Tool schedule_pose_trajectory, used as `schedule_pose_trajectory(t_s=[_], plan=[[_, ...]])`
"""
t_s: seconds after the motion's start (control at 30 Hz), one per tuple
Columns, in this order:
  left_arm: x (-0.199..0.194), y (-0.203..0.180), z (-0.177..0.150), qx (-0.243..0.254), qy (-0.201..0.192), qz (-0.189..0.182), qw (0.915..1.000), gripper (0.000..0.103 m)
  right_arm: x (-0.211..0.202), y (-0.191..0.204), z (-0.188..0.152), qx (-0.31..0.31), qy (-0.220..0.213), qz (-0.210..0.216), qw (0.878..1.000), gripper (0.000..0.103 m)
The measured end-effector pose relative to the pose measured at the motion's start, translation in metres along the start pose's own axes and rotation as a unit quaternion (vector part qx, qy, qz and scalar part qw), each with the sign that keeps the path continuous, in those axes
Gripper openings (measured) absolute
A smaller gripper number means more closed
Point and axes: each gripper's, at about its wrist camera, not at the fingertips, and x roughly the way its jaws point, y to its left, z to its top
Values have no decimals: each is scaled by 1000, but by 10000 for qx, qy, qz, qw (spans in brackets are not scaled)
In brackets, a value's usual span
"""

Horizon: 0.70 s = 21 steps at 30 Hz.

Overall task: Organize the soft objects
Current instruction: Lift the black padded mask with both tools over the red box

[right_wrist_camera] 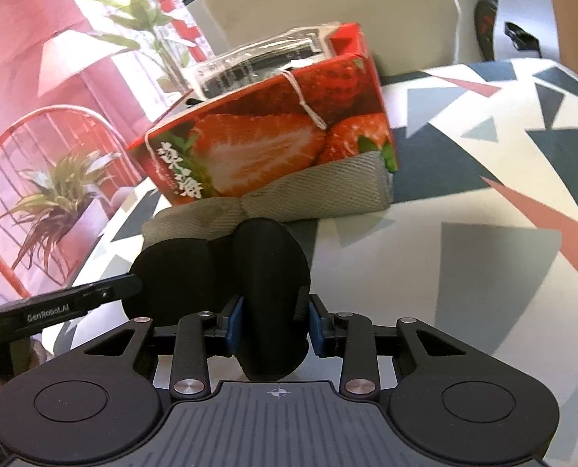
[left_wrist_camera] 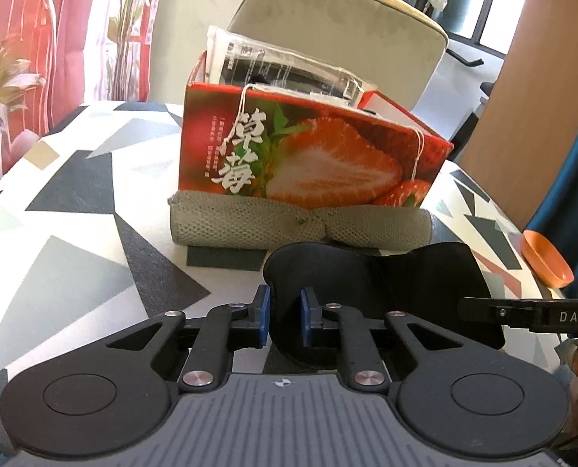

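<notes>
A black padded eye mask (left_wrist_camera: 366, 272) hangs between my two grippers just above the patterned table (left_wrist_camera: 75, 202). My left gripper (left_wrist_camera: 285, 315) is shut on its left lobe, blue pads pressing the fabric. My right gripper (right_wrist_camera: 276, 325) is shut on the right lobe of the eye mask (right_wrist_camera: 265, 257), which bulges between the pads. Beyond it a grey knitted cloth (left_wrist_camera: 289, 222), pinched in the middle like a bow, lies against the front of a red strawberry box (left_wrist_camera: 308, 148). In the right wrist view the grey cloth (right_wrist_camera: 320, 183) and the box (right_wrist_camera: 269, 136) sit just behind the mask.
A clear plastic packet (left_wrist_camera: 281, 66) sticks out of the box top. An orange bowl (left_wrist_camera: 545, 260) sits at the table's right edge. A beige chair (left_wrist_camera: 339, 19) stands behind the table. A potted plant (right_wrist_camera: 55, 202) and a red wire chair are off the left side.
</notes>
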Motion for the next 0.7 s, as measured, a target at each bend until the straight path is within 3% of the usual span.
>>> schedule_pose_trajectory(t_s=[0.17,0.3,0.5,0.7], plan=[[-15,0,15,-15,-318,-36,9995,17,-6,7,16,-94,-232,87,9996,30],[-34,-6,40,131,-791,-20,9968,17,-18,20,42,-335,-555,234,9976,29],[-55,-15,93,334,-1500,19,9881,17,-28,42,94,-595,-940,528,9924,28],[-51,-22,148,451,-1885,110,9810,17,-25,65,153,-950,-1276,660,9851,27]])
